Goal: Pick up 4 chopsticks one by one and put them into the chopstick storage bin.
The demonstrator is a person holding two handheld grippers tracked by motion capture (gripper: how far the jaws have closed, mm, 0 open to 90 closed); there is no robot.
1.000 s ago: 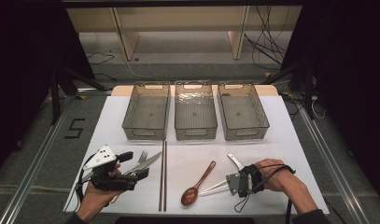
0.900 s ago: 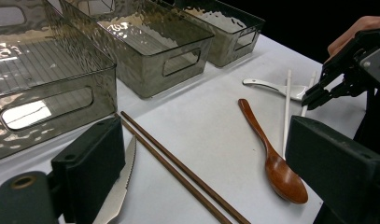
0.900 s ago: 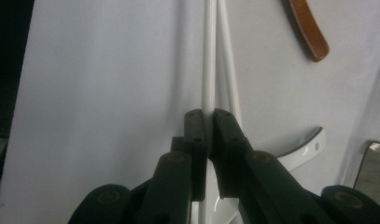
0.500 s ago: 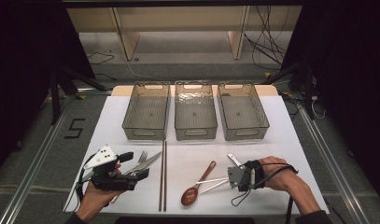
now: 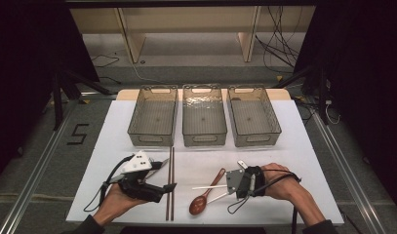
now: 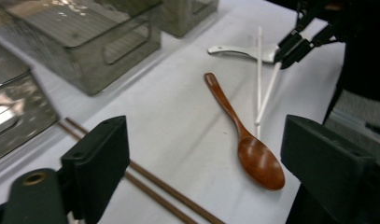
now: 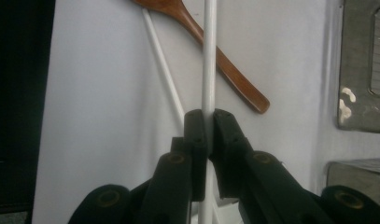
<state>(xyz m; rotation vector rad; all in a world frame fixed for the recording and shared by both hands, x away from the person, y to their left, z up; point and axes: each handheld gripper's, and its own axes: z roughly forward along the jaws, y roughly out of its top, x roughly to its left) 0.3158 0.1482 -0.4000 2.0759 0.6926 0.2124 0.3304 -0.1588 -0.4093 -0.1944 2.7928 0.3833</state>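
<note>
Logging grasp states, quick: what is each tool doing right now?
Left tool: open, holding nothing, jaws spread near the brown chopsticks.
Right tool: shut on one white chopstick, above the wooden spoon.

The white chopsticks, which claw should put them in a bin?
Right. The right claw is already shut on one white chopstick, with the other right beside it. The left claw is open, over by the brown chopsticks.
</note>
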